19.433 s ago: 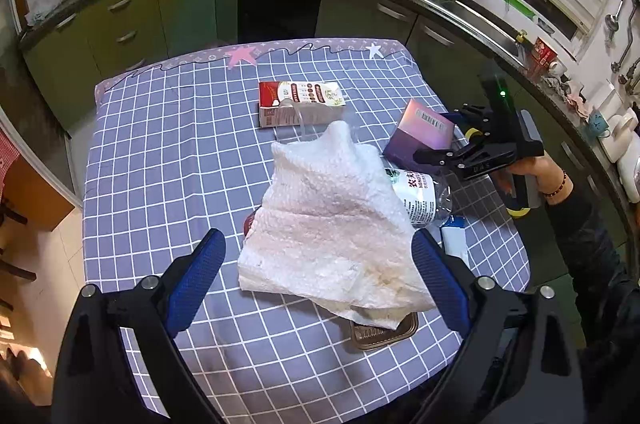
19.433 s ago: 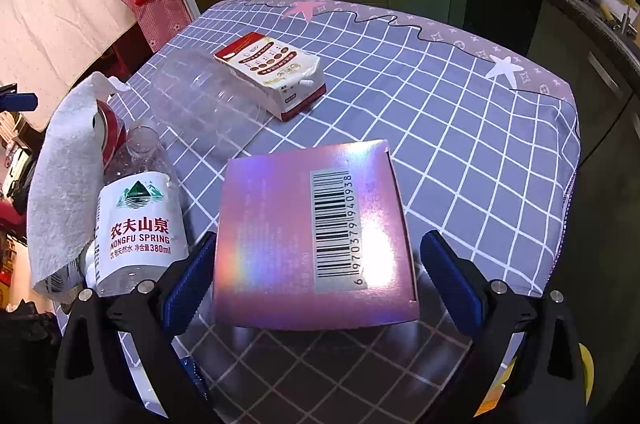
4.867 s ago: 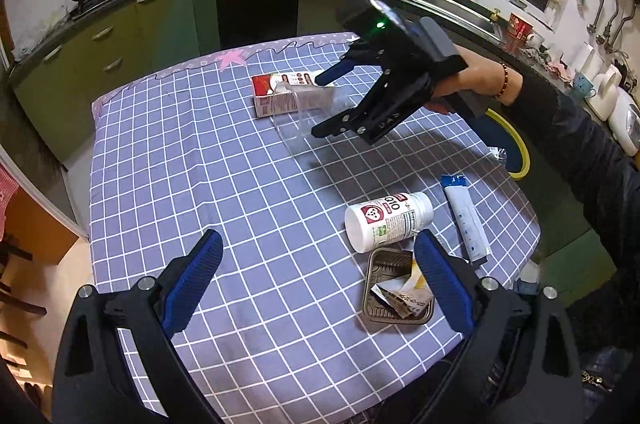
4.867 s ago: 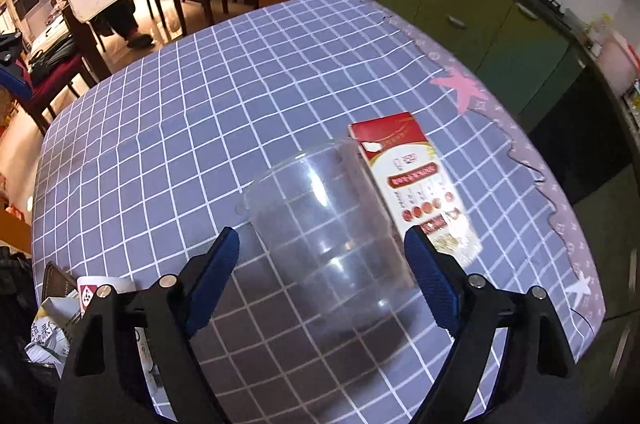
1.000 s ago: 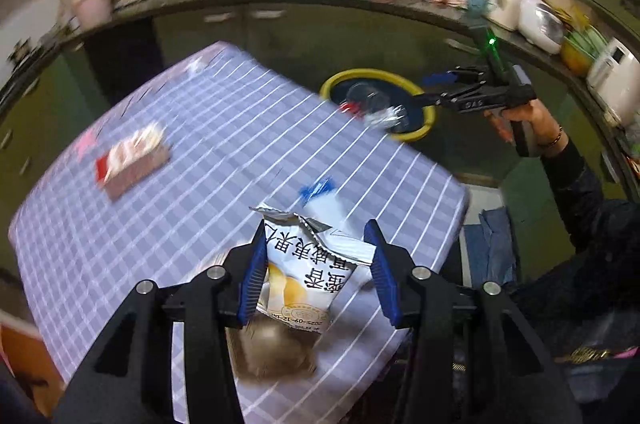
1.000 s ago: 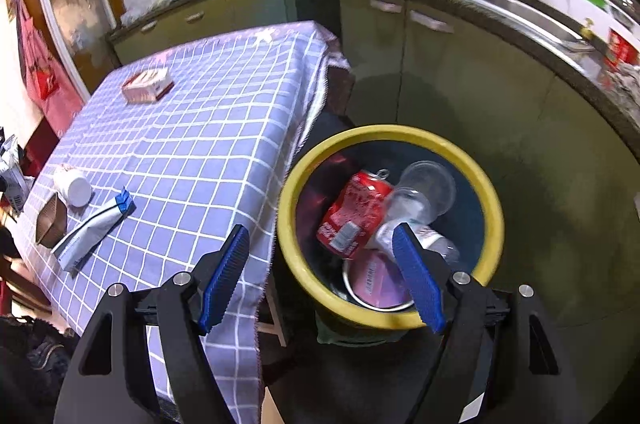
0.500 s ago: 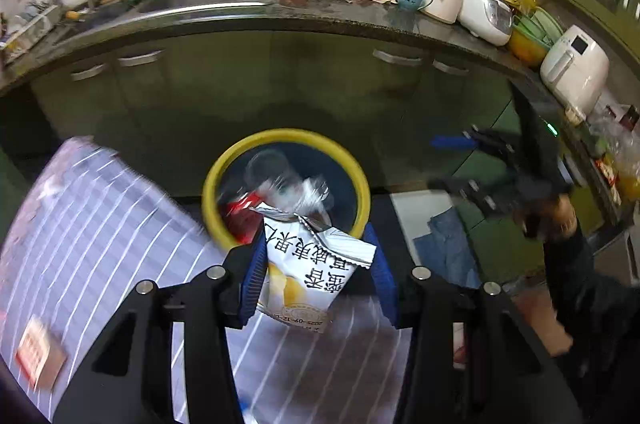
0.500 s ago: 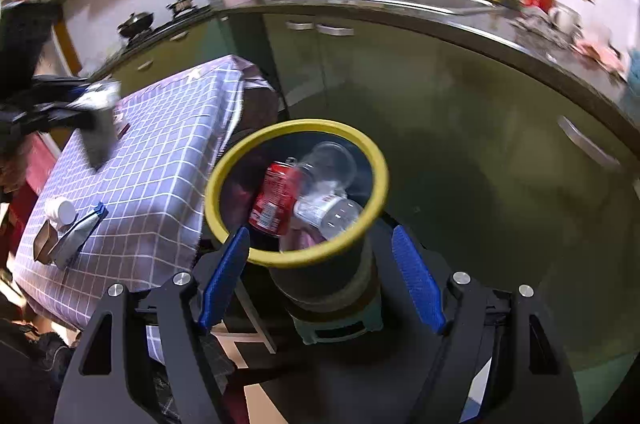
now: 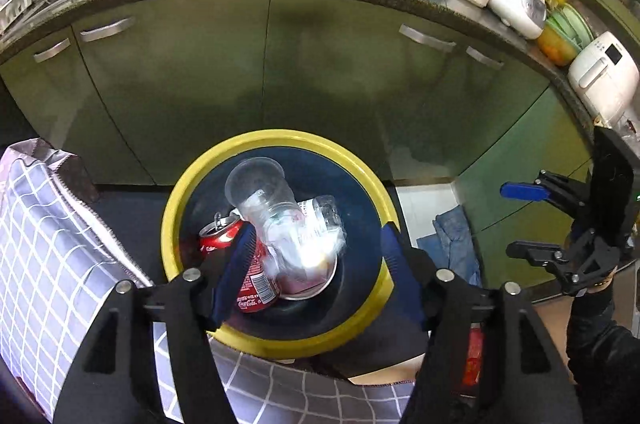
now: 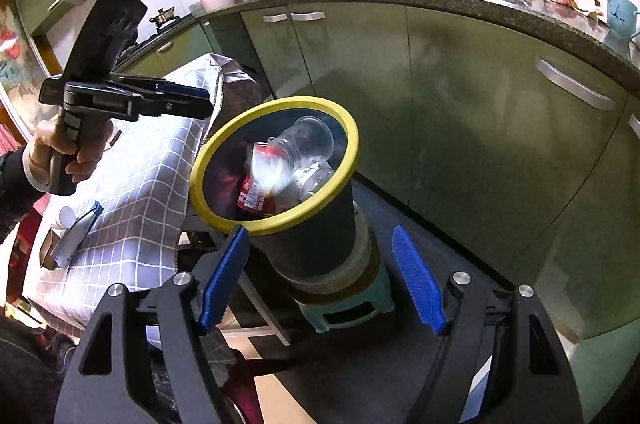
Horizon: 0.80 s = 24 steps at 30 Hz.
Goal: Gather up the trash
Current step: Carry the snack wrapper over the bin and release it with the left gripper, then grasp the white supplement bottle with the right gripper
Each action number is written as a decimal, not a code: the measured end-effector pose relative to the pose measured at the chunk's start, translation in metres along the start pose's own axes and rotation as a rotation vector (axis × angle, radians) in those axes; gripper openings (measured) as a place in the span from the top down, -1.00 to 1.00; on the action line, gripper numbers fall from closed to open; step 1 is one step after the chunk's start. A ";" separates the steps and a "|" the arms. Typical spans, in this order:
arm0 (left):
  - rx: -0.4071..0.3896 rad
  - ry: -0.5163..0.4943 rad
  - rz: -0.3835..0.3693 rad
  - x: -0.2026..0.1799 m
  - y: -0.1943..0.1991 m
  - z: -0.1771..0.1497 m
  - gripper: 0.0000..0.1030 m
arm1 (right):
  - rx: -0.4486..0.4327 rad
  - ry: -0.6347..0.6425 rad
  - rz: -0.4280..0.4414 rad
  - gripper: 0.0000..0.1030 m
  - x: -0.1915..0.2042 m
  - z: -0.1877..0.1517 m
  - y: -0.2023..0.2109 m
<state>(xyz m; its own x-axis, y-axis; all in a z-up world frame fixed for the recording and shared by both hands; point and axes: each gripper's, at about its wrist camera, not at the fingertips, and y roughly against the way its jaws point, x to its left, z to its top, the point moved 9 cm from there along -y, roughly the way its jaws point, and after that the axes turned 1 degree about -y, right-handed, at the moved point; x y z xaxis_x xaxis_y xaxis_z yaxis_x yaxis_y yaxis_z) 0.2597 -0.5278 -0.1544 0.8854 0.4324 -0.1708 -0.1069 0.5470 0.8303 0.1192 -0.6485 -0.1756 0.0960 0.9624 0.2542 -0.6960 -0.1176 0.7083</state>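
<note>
A yellow-rimmed dark bin (image 9: 280, 140) stands beside the table, also in the right wrist view (image 10: 348, 128). It holds a red cola can (image 9: 256, 280), a clear plastic cup (image 9: 260, 184) and a clear bottle (image 9: 324, 212). A blurred white snack packet (image 9: 308, 244) falls into the bin; it shows as a blur in the right wrist view (image 10: 268, 176). My left gripper (image 9: 316, 268) is open and empty right above the bin. My right gripper (image 10: 320, 276) is open and empty, to the right of the bin and lower, pointing at its side.
The checked purple tablecloth (image 9: 44, 244) hangs left of the bin. On the table lie a tube (image 10: 76, 232), a white jar (image 10: 66, 216) and a small tin (image 10: 46, 252). Green cabinets (image 9: 320, 64) run close behind the bin. A teal stool (image 10: 348, 308) carries the bin.
My left gripper opened and let go of the snack packet, which now drops into the bin. Both grippers have shifted a little.
</note>
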 end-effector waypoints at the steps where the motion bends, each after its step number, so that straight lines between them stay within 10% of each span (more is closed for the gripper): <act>1: -0.009 0.002 0.003 0.001 0.008 0.000 -0.20 | -0.001 0.005 0.004 -0.43 0.003 0.001 0.000; 11: -0.196 0.062 0.167 0.029 0.179 -0.051 -0.32 | 0.014 0.124 0.146 -0.43 0.072 0.014 -0.016; 24: -0.308 0.349 0.407 0.068 0.315 -0.235 -0.42 | 0.131 0.736 0.545 -0.48 0.348 0.005 -0.073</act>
<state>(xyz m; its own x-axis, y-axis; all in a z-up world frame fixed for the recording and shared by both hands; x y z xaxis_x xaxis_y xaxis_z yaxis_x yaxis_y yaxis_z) 0.1802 -0.1571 -0.0290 0.5511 0.8307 -0.0793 -0.5772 0.4481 0.6827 0.2073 -0.3062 -0.1356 -0.7284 0.6739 0.1235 -0.4221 -0.5834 0.6939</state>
